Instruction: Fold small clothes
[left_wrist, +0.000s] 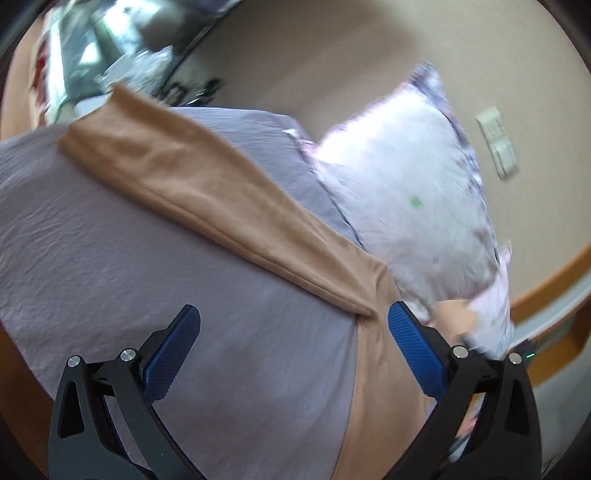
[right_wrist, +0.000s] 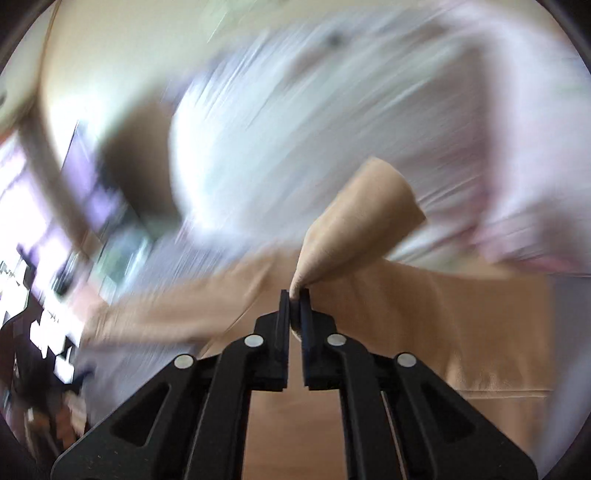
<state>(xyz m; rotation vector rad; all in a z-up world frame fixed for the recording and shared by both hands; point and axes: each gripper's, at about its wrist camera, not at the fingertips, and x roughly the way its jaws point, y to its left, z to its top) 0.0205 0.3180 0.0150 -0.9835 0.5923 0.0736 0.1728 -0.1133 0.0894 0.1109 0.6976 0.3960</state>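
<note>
Support surface is a bed covered by a lavender sheet (left_wrist: 110, 240), finely wrinkled, filling the left wrist view from 7 to 12 o'clock. Lying directly on it: a tan garment (left_wrist: 207, 192), one long narrow leg running flat from 11 o'clock toward 4 o'clock, with a broader part spreading down toward 5 o'clock. A white pillow (left_wrist: 399, 192) with a patterned border sits at 2 o'clock, at the sheet's far edge. Right wrist view too blurred to add detail.

The left gripper (left_wrist: 293, 321) is held with its 2 blue-padded fingers (left_wrist: 171, 356) spread wide, nothing gripped between them. The right gripper (right_wrist: 294, 295) is pinched closed, its fingertips clamped on a fold of tan fabric (right_wrist: 354, 221).
</note>
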